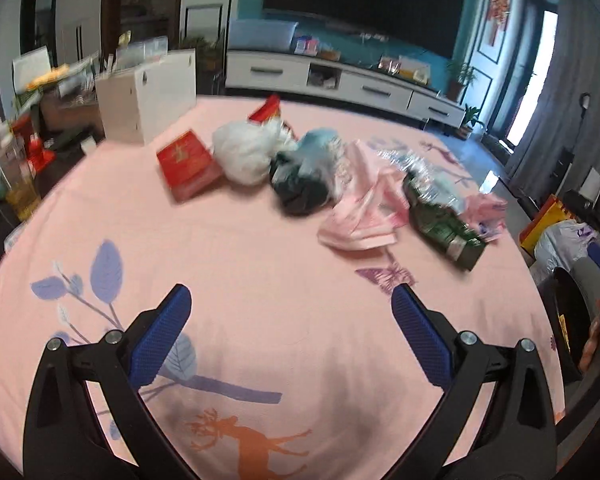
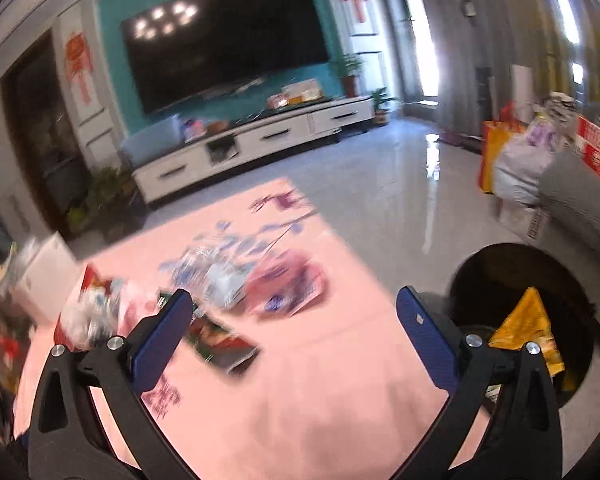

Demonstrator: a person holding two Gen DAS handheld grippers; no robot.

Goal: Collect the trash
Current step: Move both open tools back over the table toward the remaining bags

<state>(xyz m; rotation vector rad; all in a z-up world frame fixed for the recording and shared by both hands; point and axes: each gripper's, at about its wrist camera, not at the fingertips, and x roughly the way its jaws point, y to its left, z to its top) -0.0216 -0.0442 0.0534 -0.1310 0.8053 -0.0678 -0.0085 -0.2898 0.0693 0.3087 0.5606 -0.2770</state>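
Note:
Trash lies in a row across the pink tablecloth (image 1: 240, 280): a red box (image 1: 188, 164), a white bag (image 1: 246, 152), a dark bag (image 1: 300, 182), a pink wrapper (image 1: 364, 216) and a green packet (image 1: 446, 228). My left gripper (image 1: 290, 300) is open and empty, well short of the trash. My right gripper (image 2: 294, 304) is open and empty above the table's right part; the green packet (image 2: 220, 344) and a pink packet (image 2: 286, 288) lie just ahead. A black trash bin (image 2: 504, 276) with a yellow wrapper (image 2: 528, 328) inside stands right of the table.
A white box (image 1: 148, 96) stands at the table's far left, with clutter beyond it. The bin also shows at the right edge of the left wrist view (image 1: 572, 312). Bags (image 2: 520, 168) and a grey sofa (image 2: 580, 200) stand on the floor to the right. A TV cabinet (image 2: 256, 140) lines the back wall.

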